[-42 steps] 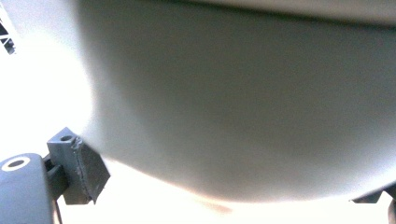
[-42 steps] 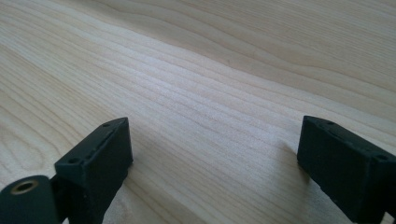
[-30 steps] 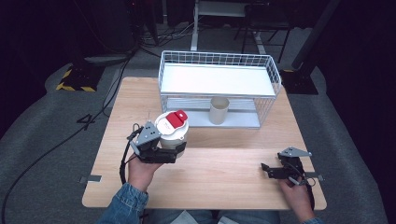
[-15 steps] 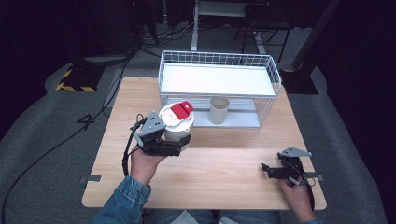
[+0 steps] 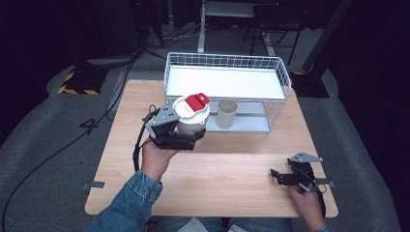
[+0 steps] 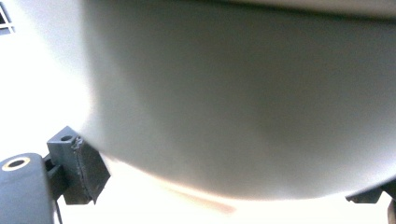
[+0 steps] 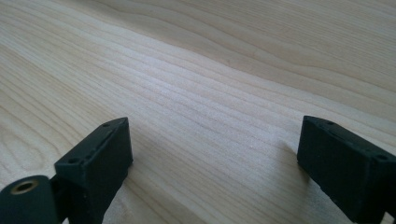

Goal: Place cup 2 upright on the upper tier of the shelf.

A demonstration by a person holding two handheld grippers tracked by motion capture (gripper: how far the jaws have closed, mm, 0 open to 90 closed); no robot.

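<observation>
left tongs (image 5: 189, 137): clamped round smooth white cylindrical tub with red-flapped lid (image 5: 191, 116), lifted | right tongs (image 7: 215, 158): spread wide, empty, over pale wood-grain surface (image 7: 196, 79)

Blue denim sleeve (image 5: 126, 203); black tongs (image 5: 180, 137) with grey three-cornered plates, trailing black cables.

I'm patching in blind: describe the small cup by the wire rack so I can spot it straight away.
Find the white wire-mesh rack at the far side of the light wooden table. Under its upper shelf, on the lower tray, stands a small beige open-topped cup, upright. The white lidded container with a red flap to its left is larger, closed and held by the left gripper.
</observation>
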